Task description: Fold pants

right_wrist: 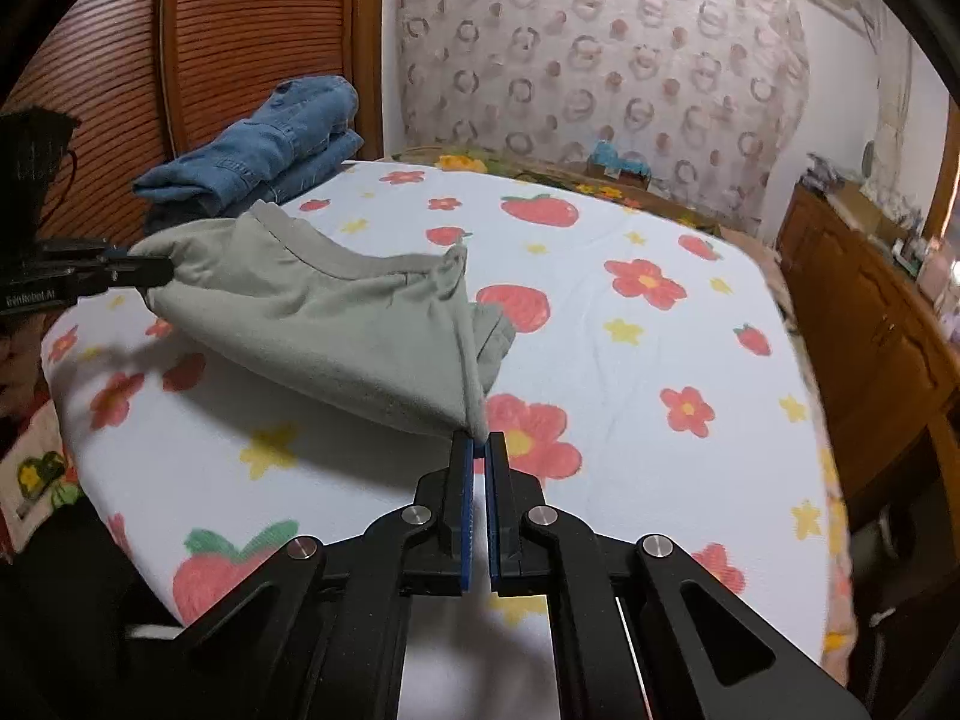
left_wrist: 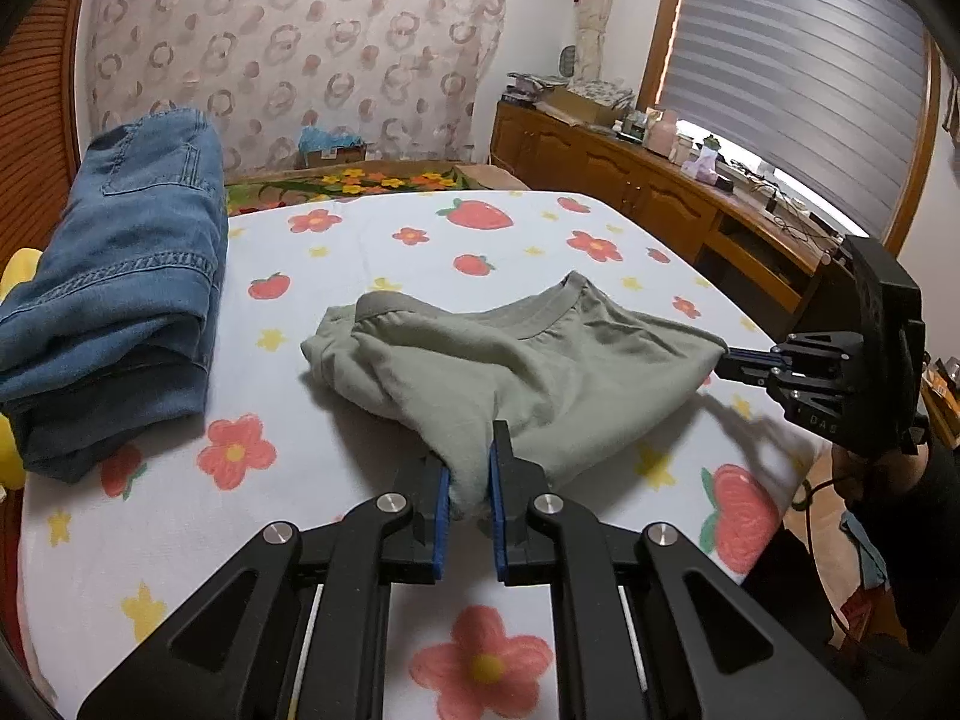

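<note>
sage-green cotton pants (left_wrist: 528,360) lie bunched near the middle of a surface under a white cloth (left_wrist: 372,252) printed with red flowers, strawberries and small yellow blossoms — we cannot tell whether it is a bed or a tabletop. their ribbed waistband (left_wrist: 540,315) faces away from our left wrist camera and sags open in a curve.

our left claw (left_wrist: 469,480) is clamped on a fold of the pants at the near edge; the green fabric is squeezed between its blue pads (left_wrist: 443,492) and pokes out below them. from the right wrist view the same left claw (right_wrist: 162,269) comes in from the left edge, with cloth gathered at its tip and raised off the sheet.

our right claw (right_wrist: 479,450) is closed on a thin corner of the pants, its blue pads almost touching with only the fabric point between them. in the left wrist view the right claw (left_wrist: 729,357) reaches in from the right and pinches the far right end of the garment. between the two grips the cloth hangs in a slack, tilted sheet, part of it lifted, the rest resting on the white cloth.

folded blue jeans (left_wrist: 120,276) sit in a stack at the far left edge, well apart from the green pants. a wooden cabinet (left_wrist: 630,180) runs along the right wall under a window blind (left_wrist: 798,54), and a circle-patterned curtain (left_wrist: 288,48) hangs behind.
</note>
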A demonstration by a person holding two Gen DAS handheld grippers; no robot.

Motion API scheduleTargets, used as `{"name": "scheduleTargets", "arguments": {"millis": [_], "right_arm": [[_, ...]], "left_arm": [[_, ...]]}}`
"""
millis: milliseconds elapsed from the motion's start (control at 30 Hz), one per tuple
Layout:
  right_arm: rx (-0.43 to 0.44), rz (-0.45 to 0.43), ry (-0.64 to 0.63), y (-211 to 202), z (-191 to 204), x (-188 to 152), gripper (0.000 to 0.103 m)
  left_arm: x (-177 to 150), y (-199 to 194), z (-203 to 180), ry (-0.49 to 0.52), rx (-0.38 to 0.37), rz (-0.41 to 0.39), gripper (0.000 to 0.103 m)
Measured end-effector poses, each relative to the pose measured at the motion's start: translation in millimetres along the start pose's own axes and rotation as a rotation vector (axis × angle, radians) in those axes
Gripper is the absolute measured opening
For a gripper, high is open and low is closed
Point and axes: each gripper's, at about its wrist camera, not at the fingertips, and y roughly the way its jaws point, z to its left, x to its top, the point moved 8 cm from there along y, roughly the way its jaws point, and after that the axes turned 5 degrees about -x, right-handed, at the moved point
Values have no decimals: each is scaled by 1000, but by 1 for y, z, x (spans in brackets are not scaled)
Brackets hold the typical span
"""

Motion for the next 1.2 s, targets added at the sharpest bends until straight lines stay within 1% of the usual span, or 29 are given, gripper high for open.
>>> {"name": "scheduleTargets", "arguments": {"millis": [200,300,367,433,467,500,567,633,700,767,833,867,967,1000,1033,1067,1133,1200], "right_arm": [[49,26,34,-19,5,-19,3],[71,32,49,-32,6,-24,3],[68,42,44,-37,6,-27,3],[41,50,45,-42,3,-30,3],[38,55,47,-45,1,-32,4],[33,53,42,-48,1,-33,7],[23,55,43,-51,1,-33,7],[26,53,47,-50,2,-31,7],[31,47,47,-48,4,-27,8],[40,37,47,-46,8,-23,8],[51,27,46,-43,13,-18,9],[55,23,45,-42,16,-16,9],[54,18,46,-37,22,-11,21],[56,17,45,-36,24,-9,27],[59,17,45,-34,26,-7,31],[61,19,43,-32,28,-6,31],[63,23,41,-27,31,-4,34],[67,25,41,-22,33,-1,35]], "left_arm": [[-26,-13,-15,6,-19,18,12],[-38,-19,-20,-6,-29,22,12],[-45,-19,-20,-11,-16,35,12],[-49,-18,-18,-20,-5,41,13],[-51,-17,-17,-33,-7,48,16],[-52,-16,-14,-45,-4,55,17],[-55,-13,-11,-42,21,63,23],[-55,-11,-11,-44,26,66,25],[-55,-11,-10,-46,35,63,30],[-54,-12,-9,-43,52,60,42],[-52,-13,-8,-41,55,56,47],[-52,-14,-7,-41,57,55,47],[-49,-16,-6,-36,69,51,49],[-49,-16,-5,-35,69,51,51],[-48,-16,-5,-32,71,50,58],[-47,-16,-5,-30,73,47,68],[-46,-17,-4,-30,77,37,78],[-44,-17,-3,-31,83,34,78]]}}
